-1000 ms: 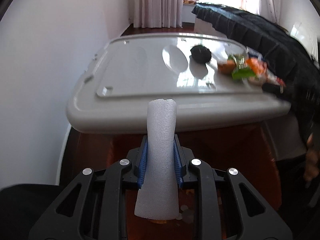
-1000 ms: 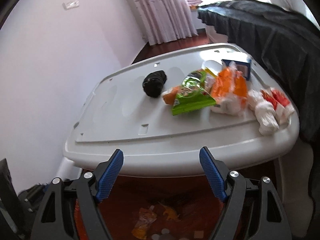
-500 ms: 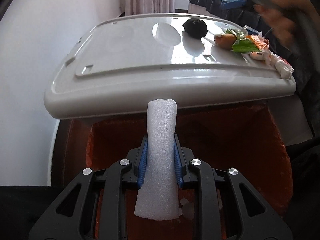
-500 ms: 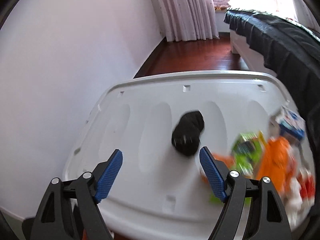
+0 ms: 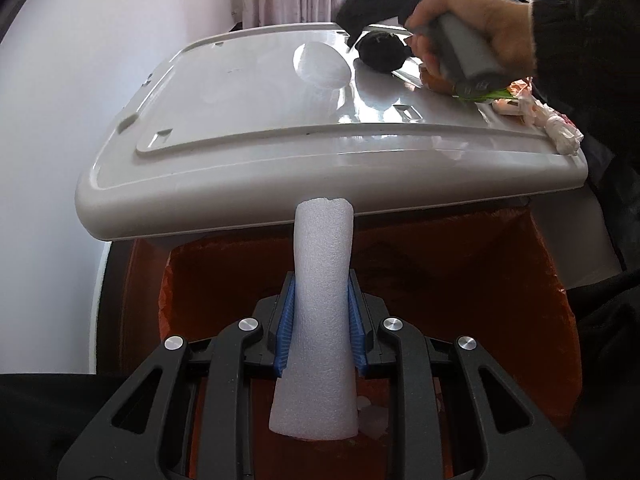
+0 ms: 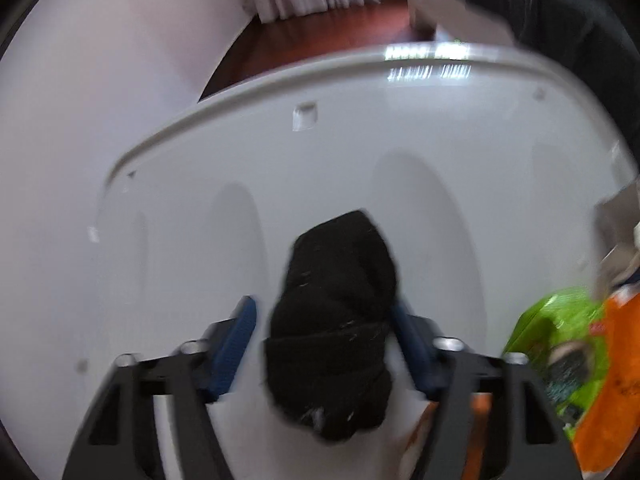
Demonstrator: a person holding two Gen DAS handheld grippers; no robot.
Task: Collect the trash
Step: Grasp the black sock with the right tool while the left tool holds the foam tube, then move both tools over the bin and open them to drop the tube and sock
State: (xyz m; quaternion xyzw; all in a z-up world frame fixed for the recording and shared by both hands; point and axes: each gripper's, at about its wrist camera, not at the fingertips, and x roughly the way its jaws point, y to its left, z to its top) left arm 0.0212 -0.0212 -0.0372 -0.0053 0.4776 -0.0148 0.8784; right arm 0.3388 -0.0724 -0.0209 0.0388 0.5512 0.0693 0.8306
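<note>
My left gripper (image 5: pixel 322 284) is shut on an upright white foam tube (image 5: pixel 322 360) and hangs over a bin lined with an orange bag (image 5: pixel 460 280). A black balled-up bundle (image 6: pixel 336 320) lies on the white plastic lid (image 6: pixel 200 200). My right gripper (image 6: pixel 324 308) straddles the bundle and its jaws are closing. Its right pad is at the bundle's side, while a small gap shows at the left pad. In the left wrist view a hand (image 5: pixel 480 24) holds that gripper over the black bundle (image 5: pixel 380 54).
A green wrapper (image 6: pixel 556 332) and an orange wrapper (image 6: pixel 616 380) lie right of the bundle. Crumpled white tissue (image 5: pixel 560 132) sits at the lid's right corner. Dark bedding (image 6: pixel 560 0) lies behind the lid, and a white wall (image 5: pixel 80 80) stands to the left.
My right gripper swept from the bin's front over the lid and down around the black bundle, its jaws narrowing. The left gripper sank slightly toward the bin, foam tube still held.
</note>
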